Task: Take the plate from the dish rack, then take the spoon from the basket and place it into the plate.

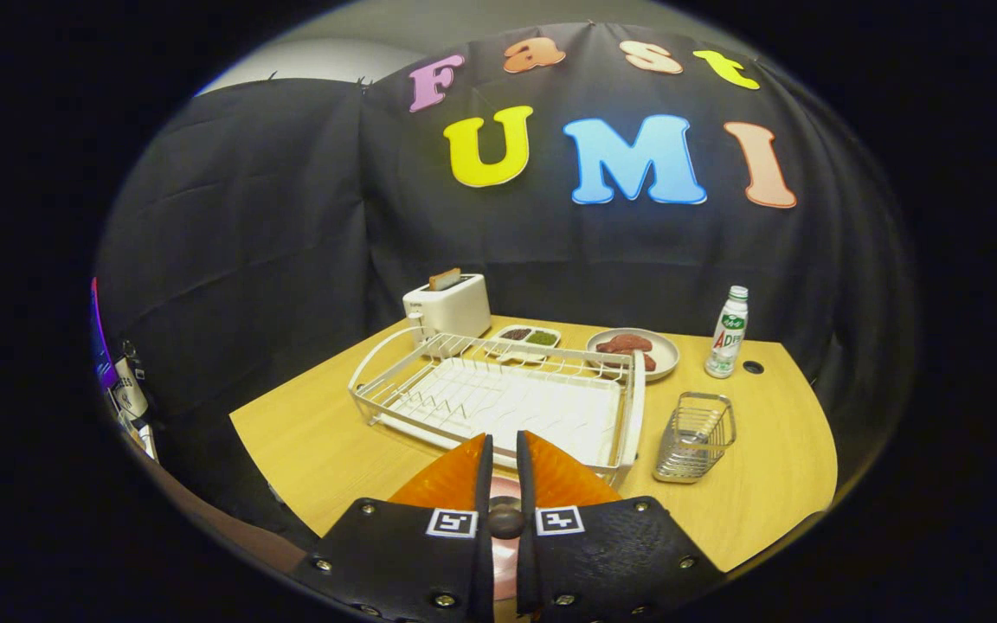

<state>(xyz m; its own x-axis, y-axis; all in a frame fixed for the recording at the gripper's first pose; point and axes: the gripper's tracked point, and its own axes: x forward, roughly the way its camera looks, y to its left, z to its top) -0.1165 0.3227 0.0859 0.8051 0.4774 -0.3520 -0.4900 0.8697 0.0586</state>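
My gripper [504,450] hangs over the near edge of the table, its two orange fingers [455,476] almost together. A dark, round-ended piece that looks like the spoon's handle [505,520] is pinched between them. Below the fingers, a pink surface that looks like the plate [505,571] shows through the narrow gap; most of it is hidden by the gripper. The white wire dish rack [498,394] lies just beyond the fingertips with nothing in it. The small wire basket [694,437] stands to the rack's right and also looks empty.
Behind the rack are a white toaster [448,305] with a slice in it, a divided dish of food [524,337], a plate of meat [633,350] and a bottle [727,334]. The wooden table [317,433] has bare wood left of the rack.
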